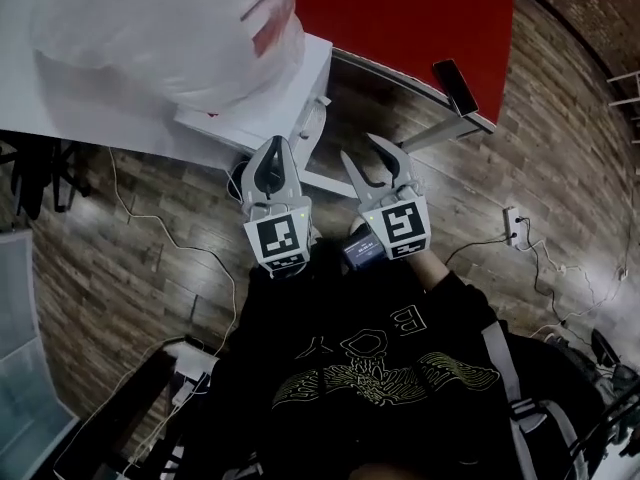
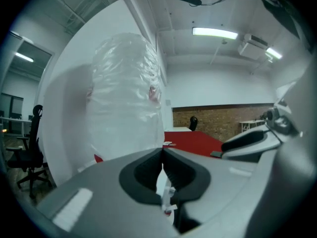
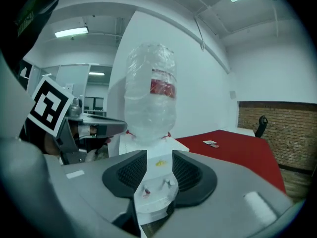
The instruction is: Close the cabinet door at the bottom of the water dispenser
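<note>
While both grippers pointed forward from the person's chest, the left gripper [image 2: 162, 153] had its jaws pressed together on nothing, and the right gripper [image 3: 159, 155] stood partly open and empty, probably readied to push rather than grasp. They faced the white box-shaped water dispenser [image 1: 285, 88], topped by a clear plastic-wrapped water bottle [image 1: 150, 28]. Its bottom cabinet door sat lower than the jaws and showed in no view. The red tabletop [image 1: 420, 18] crowded the dispenser on the right gripper's side, while the wood-plank floor [image 1: 120, 258] on the other side gave room to swing.
</note>
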Tool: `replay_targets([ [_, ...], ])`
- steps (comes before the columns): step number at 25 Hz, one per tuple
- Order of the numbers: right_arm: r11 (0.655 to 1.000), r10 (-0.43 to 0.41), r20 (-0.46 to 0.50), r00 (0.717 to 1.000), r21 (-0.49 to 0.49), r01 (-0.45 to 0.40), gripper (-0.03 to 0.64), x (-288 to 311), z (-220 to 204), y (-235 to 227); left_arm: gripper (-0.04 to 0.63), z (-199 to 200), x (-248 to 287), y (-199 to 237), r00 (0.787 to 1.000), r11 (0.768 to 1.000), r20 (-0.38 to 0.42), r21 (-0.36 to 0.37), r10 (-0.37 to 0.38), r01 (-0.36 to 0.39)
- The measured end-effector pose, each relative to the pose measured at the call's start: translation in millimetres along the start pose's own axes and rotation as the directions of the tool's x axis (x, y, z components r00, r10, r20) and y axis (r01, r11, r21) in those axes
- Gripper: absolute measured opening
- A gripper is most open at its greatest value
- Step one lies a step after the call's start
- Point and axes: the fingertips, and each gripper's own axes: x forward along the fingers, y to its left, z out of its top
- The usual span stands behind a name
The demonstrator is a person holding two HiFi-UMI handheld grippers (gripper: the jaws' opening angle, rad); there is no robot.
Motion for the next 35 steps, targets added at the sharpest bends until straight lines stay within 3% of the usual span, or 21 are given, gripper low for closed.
replay_targets([
  [6,0.999,0.042,-0.180,0.983,0.017,-0.040,0.169,24.1,-97.2,8.4,0.008,-54.6,17.0,-6.2,0.996,1.000,-0.082,0.019,-0.018,0.020],
  [13,0.990,0.086,-0.349,0.933,-0.072,-0.118,0.173,58.9,-232.1,14.5,0.008,-149.1,46.4,-37.5,0.979,0.994,-0.184,0.054,-0.089,0.100],
  [17,0.977,0.120,-0.475,0.872,-0.097,-0.188,0.184,59.6,-324.7,26.2,0.008,-203.4,57.3,-53.7,0.967,0.990,-0.218,0.018,-0.130,0.138],
  [23,0.949,0.153,-0.630,0.762,-0.122,-0.291,0.196,59.8,-451.4,49.4,0.008,-303.4,81.1,-84.3,0.926,0.974,-0.315,0.027,-0.206,0.226],
  [30,0.930,0.115,-0.681,0.724,-0.182,-0.318,0.198,73.4,-516.0,60.5,0.008,-382.3,114.4,-86.4,0.907,0.980,-0.377,-0.021,-0.190,0.197],
  [35,0.900,0.091,-0.732,0.675,-0.229,-0.370,0.215,73.8,-546.1,50.5,0.008,-393.4,136.5,-94.8,0.896,0.978,-0.399,-0.017,-0.195,0.206],
])
